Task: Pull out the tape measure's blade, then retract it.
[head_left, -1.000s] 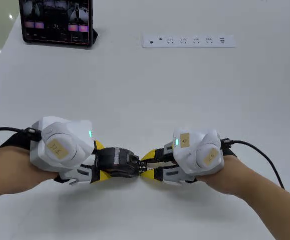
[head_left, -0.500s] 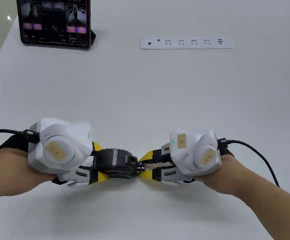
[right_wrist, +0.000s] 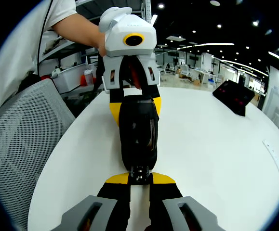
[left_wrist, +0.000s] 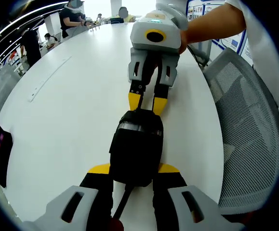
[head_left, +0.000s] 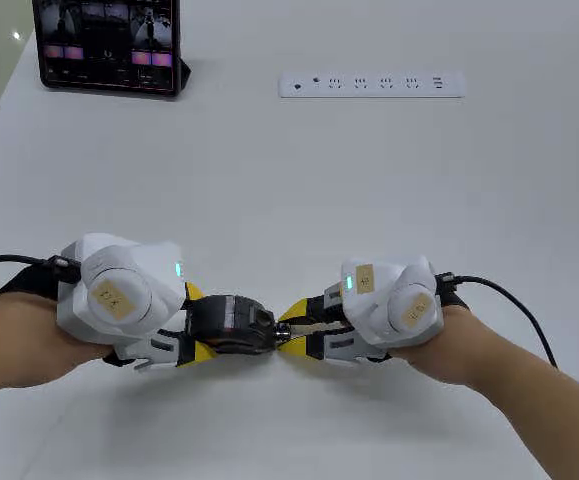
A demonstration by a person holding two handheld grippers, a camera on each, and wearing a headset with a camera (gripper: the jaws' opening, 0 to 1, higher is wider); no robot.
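Observation:
A black tape measure (head_left: 231, 323) lies on the white table (head_left: 289, 190) between my two grippers. My left gripper (head_left: 197, 338) comes in from the left, shut on the case's rear, its yellow tips on either side of the black tape measure (left_wrist: 137, 149). From the right, my right gripper (head_left: 291, 335) meets the case's mouth. In the right gripper view the right gripper (right_wrist: 140, 179) is shut on the blade's end hook (right_wrist: 139, 172), which sits right at the black tape measure (right_wrist: 138, 130). No length of blade shows outside the case.
A tablet (head_left: 109, 40) stands at the far left of the table and a white power strip (head_left: 372, 85) lies at the far middle. Cables trail from both grippers. A grey mesh chair (left_wrist: 245, 120) stands by the table's near edge.

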